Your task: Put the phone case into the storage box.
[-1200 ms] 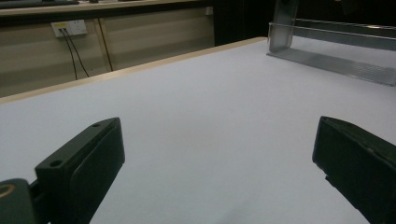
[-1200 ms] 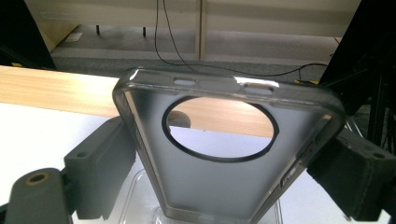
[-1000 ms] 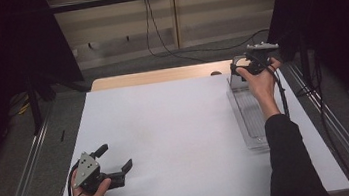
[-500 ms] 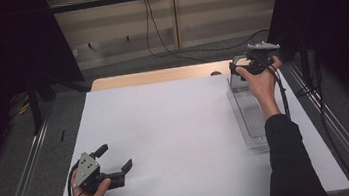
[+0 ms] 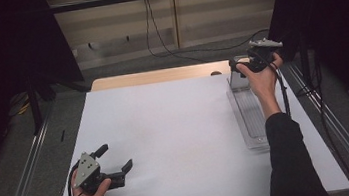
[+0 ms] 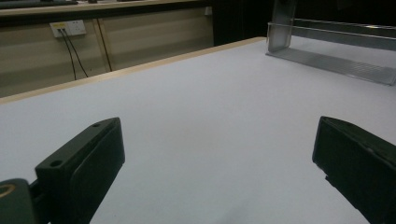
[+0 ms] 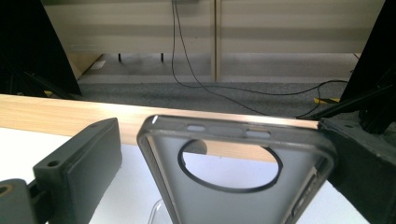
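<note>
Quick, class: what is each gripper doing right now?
Left gripper: open, holding nothing, low over the white table.
Right gripper: open around a phone case; grip cannot be told.

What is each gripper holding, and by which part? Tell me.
The left gripper holds nothing; its jaws stand open over the white table. The right gripper has a phone case between its open jaws; whether they grip its sides cannot be told.

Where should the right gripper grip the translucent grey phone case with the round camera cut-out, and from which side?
Probably across the top end of the translucent grey phone case, one jaw on each long edge. It stands upright in the clear plastic rack, top uppermost, so its sides are free. The right gripper already faces it from the person's side, jaws open around it, one edge near the right jaw.
</note>
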A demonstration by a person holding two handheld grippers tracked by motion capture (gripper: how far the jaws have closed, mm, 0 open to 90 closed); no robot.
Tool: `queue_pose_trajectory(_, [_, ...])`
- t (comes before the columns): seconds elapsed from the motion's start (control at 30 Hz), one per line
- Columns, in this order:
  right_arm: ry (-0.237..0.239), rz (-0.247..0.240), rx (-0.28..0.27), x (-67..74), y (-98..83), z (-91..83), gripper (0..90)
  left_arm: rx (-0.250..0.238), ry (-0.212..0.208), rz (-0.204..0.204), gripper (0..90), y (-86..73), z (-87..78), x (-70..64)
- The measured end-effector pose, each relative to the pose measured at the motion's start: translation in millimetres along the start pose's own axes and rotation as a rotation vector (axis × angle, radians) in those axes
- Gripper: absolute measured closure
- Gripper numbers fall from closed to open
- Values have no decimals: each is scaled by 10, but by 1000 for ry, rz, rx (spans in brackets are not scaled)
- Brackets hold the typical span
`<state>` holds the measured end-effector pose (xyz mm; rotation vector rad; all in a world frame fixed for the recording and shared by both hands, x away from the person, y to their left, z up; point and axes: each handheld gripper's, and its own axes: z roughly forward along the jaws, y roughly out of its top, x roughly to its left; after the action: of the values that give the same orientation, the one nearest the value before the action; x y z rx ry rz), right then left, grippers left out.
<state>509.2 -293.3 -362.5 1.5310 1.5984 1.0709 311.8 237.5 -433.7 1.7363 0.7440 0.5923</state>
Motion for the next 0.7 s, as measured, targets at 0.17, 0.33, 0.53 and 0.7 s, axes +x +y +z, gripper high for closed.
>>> queue_pose_trajectory(0.17, [5, 2, -11, 16, 11, 1, 3, 0, 1, 0, 22, 0, -1, 0])
queue_pose_trajectory(0.33, [5, 4, -34, 13, 32, -14, 6, 0, 1, -1, 22, -1, -2, 0])
queue_pose_trajectory(0.53, [4, 8, -57, 20, 51, -33, 5, 1, -2, 3, 22, 0, 3, -4])
queue_pose_trajectory(0.7, [6, 13, -71, 15, 73, -40, 4, 0, 0, 0, 22, 0, 0, 0])
